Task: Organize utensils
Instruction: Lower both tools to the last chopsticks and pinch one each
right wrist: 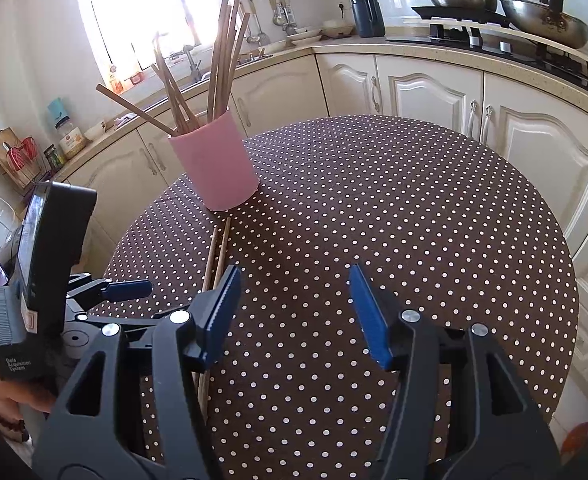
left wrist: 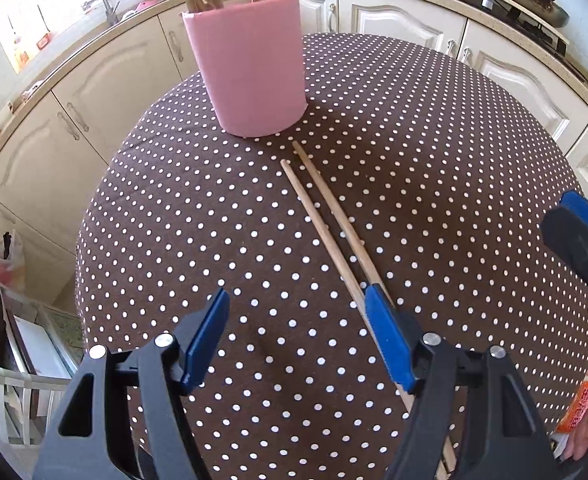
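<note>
Chopsticks [left wrist: 326, 220] on table; left hand-held gripper [left wrist: 297, 334] wide, empty (right hand-held gripper [right wrist: 294, 312] opening, empty).

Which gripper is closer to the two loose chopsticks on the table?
Left. The left gripper hangs over the chopsticks, one finger right above them. The right gripper, jaws opening and empty, is off to their side.

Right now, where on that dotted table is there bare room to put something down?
The tablecloth is bare on the stove side, right of the pink holder. It is crowded at the near edge, where two loose chopsticks lie beneath the left gripper.
</note>
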Demonstrator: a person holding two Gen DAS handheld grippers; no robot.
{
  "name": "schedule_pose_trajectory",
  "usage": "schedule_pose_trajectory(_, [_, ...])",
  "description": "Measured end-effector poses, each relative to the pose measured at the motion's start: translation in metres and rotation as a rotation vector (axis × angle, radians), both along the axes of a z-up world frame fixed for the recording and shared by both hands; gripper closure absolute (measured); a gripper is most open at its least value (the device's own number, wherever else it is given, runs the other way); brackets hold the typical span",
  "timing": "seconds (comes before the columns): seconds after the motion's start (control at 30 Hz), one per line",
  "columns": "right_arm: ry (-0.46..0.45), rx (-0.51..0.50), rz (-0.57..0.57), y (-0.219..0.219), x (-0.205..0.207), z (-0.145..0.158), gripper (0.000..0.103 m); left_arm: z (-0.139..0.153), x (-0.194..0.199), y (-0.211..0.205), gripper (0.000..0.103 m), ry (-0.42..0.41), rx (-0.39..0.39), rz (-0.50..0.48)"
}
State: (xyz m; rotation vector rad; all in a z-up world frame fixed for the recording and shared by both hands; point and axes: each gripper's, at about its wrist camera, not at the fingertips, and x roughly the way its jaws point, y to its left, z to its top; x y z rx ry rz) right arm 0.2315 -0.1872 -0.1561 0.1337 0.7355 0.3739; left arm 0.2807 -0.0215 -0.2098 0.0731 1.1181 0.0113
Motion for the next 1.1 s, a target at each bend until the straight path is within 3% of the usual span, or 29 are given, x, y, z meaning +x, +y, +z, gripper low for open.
schedule_pose_trajectory(0.2, [0.018,-0.008,0.013,0.005,0.002,-0.001,0.046,-0.007,0.007,-0.006,0.032,0.014,0.005,0.01])
schedule_pose_trajectory(0.3, [0.032,-0.025,0.025,0.008,0.003,-0.003,0.046,-0.006,0.007,0.003,0.032,0.01,-0.042,-0.013])
schedule_pose_trajectory(0.47, [0.08,-0.06,0.057,0.019,0.011,-0.005,0.046,0.001,0.002,0.021,0.062,0.002,-0.055,-0.044])
schedule_pose_trajectory(0.53, [0.108,-0.081,0.075,0.026,0.016,-0.006,0.046,0.003,0.004,0.029,0.082,0.007,-0.056,-0.045])
schedule_pose_trajectory(0.7, [0.181,-0.155,0.148,0.055,0.029,-0.012,0.046,0.001,0.008,0.057,0.096,0.016,-0.108,-0.066])
schedule_pose_trajectory(0.93, [0.297,-0.233,0.211,0.09,0.049,-0.025,0.047,-0.002,0.012,0.071,0.097,0.004,-0.138,-0.067])
schedule_pose_trajectory(1.1, [0.372,-0.331,0.235,0.11,0.055,-0.036,0.066,-0.003,0.013,0.069,0.097,-0.003,-0.141,-0.071])
